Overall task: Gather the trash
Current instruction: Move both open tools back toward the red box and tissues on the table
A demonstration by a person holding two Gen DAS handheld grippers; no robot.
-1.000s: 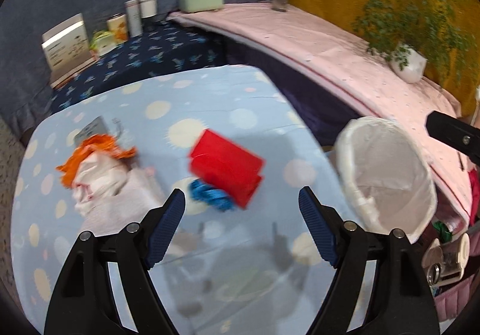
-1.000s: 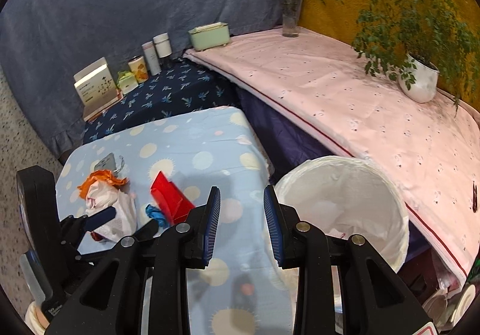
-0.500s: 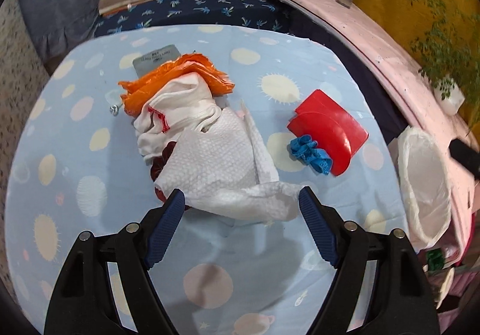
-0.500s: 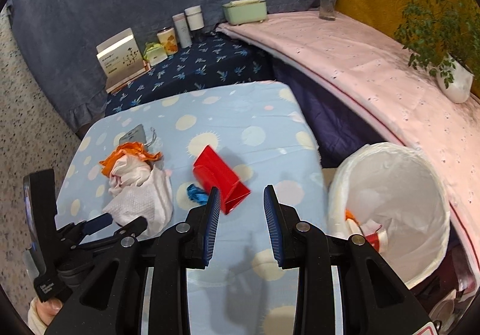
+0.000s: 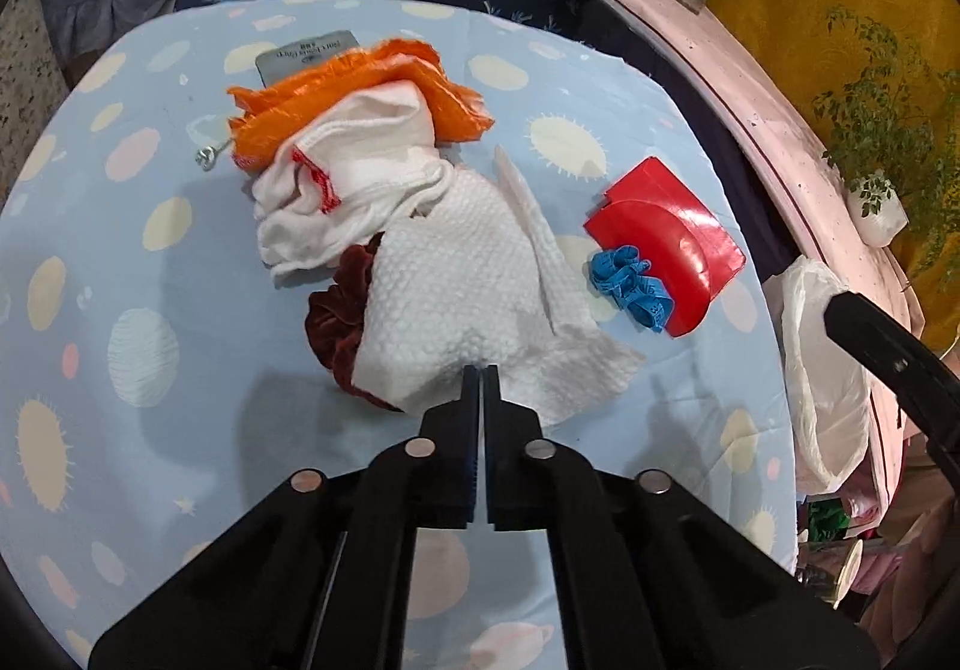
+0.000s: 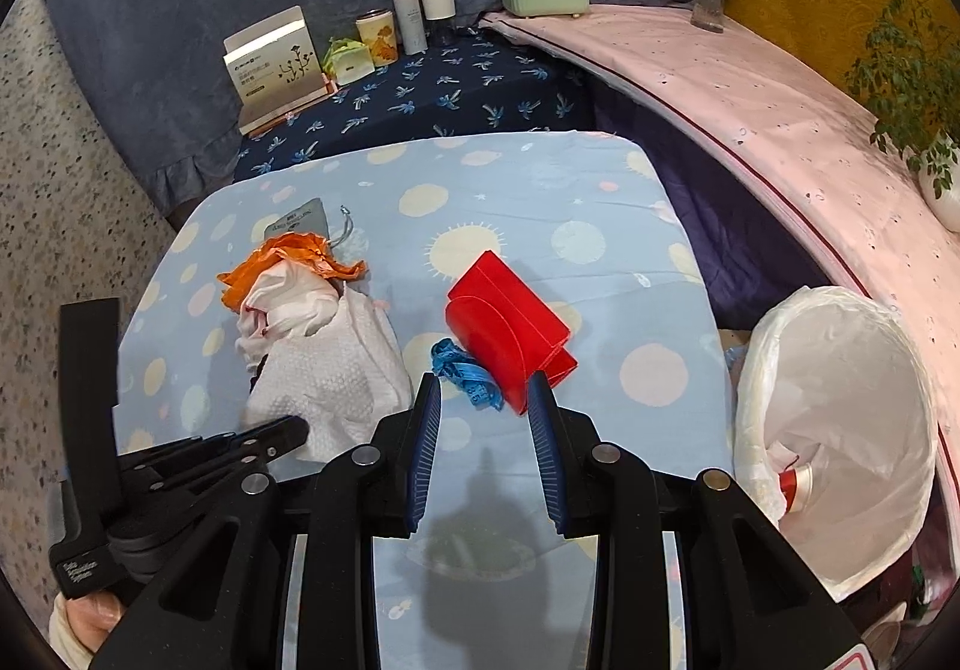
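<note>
The left gripper [image 5: 480,370] has its jaws pressed together at the near edge of the white paper towel [image 5: 456,298], low in the middle of the left wrist view, and from where I stand it looks to have pinched a fold of that towel, though how much paper is truly caught between the tips I cannot tell. The right gripper [image 6: 483,397] hangs with its jaws narrowly parted and nothing between them, pointing at the blue measuring tape [image 6: 465,367] and the red folded card box [image 6: 507,346] in the middle of its frame. The towel lies draped over a dark red velvet scrunchie [image 5: 336,328] and touches a white cloth with red stitching [image 5: 336,190], with an orange plastic bag [image 5: 360,93] behind them toward the upper left of the pile. To do this step well, I would say the lift should begin slowly and straight up, so the towel peels off the scrunchie and cloth instead of dragging them along; thin paper tears if yanked, and a grip on only a corner may slip. The lined white bin [image 6: 840,430] sits off the right edge of the blue patterned surface [image 6: 540,226], at the lower right of the right wrist view, with some rubbish already in it. Carrying the towel there means passing over the red box, so it should be raised high enough that the trailing end clears it, and let go only once it hangs well inside the rim.
</note>
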